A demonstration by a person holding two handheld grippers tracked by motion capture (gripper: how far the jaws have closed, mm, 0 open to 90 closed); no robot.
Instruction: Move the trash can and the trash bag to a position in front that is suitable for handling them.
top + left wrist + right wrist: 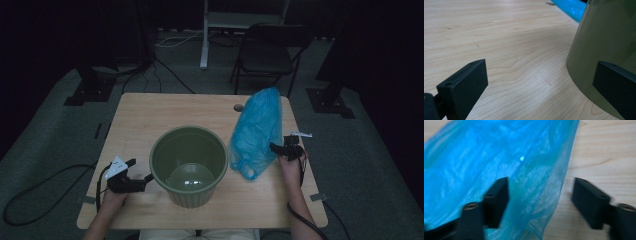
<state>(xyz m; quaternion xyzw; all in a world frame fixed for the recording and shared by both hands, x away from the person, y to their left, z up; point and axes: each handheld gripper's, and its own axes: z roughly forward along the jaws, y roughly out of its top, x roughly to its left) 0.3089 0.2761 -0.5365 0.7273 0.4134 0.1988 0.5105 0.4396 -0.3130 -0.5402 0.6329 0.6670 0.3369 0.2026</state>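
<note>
Your wooden table [150,112] carries two things. The biggest is the green bin [189,165], upright near the middle with its mouth open to the high camera. Next is the blue plastic bag [257,131], lying flat just to the right of the bin and stretching toward the far edge (a small dark hole in the tabletop sits beside its far end). Your right gripper [284,148] is at the bag's right edge, its jaws spread; in the right gripper view [540,203] the bag's edge lies between them with one jaw over the film, though neither pad is pressing it yet. Your left gripper [140,171] rests low just left of the bin, jaws spread wide, one jaw close against the bin's wall.
</note>
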